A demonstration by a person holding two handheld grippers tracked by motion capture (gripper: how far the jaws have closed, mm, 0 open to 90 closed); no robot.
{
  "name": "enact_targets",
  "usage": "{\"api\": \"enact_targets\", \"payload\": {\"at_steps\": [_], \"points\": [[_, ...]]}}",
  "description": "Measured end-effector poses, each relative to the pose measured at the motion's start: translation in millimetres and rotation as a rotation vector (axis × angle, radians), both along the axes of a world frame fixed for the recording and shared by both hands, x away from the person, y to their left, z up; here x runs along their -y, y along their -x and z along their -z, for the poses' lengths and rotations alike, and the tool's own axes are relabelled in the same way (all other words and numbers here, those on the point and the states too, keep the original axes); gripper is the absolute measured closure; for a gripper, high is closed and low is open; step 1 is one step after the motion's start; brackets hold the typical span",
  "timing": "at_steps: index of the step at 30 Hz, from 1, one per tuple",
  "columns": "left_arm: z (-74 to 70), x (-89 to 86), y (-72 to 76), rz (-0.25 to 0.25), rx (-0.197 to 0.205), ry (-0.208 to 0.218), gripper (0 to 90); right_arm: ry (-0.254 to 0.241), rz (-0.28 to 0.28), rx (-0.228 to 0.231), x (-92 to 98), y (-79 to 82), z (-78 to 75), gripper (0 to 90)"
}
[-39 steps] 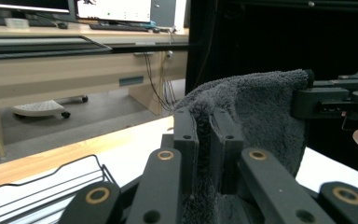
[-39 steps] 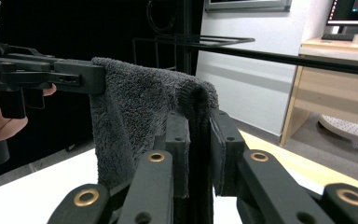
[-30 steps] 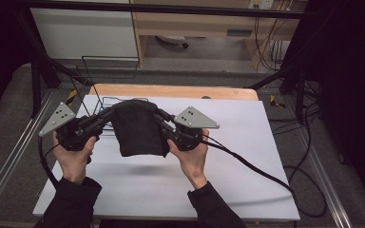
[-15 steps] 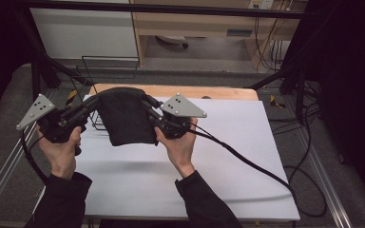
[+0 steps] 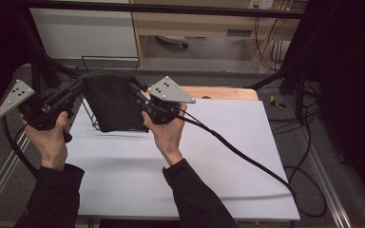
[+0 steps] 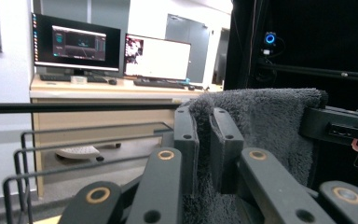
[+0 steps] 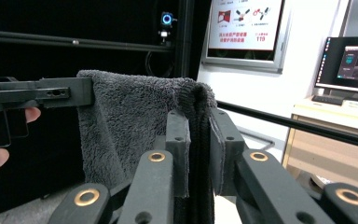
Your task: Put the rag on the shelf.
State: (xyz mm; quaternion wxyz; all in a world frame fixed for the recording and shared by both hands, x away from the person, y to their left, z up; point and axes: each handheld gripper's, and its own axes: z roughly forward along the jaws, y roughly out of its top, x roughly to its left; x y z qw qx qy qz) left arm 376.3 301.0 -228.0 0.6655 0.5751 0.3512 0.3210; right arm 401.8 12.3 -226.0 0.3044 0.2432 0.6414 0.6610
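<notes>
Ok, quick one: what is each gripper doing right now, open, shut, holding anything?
Left gripper: shut on one top corner of the dark grey towel.
Right gripper: shut on the towel's other top corner.

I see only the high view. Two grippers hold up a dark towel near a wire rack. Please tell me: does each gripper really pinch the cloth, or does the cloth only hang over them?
Observer: In the left gripper view, the left gripper has both jaws closed on a fold of the towel.
Operator: And the right one?
Observer: In the right gripper view, the right gripper clamps the other top corner, with cloth squeezed between its jaws.
Operator: Is the top edge tight between them?
Observer: It runs nearly straight from corner to corner, and the rest hangs down below.
</notes>
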Motion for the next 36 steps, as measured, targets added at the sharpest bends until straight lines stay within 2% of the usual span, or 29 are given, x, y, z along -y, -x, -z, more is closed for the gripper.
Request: {"api": "enact_targets", "payload": {"at_steps": [9,17,27,36], "points": [[-14.9,-6.5,-8.7,-0.018,0.027,0.032,82.4,-0.015,0.011,0.036,-10.8,-10.6,-17.8,80.2],[-31.8,-13.5,-12.0,-0.041,0.059,0.038,82.4,-0.026,0.010,0.067,-20.1,-16.1,-35.0,80.3],[-48.1,-26.6,-19.1,-0.068,0.093,0.067,82.3,-0.029,0.015,0.104,-37.7,-24.3,-55.7,80.3],[-66.8,-38.7,-28.6,-0.090,0.095,0.075,82.3,-0.036,0.009,0.121,-53.1,-33.8,-71.9,80.3]]}}
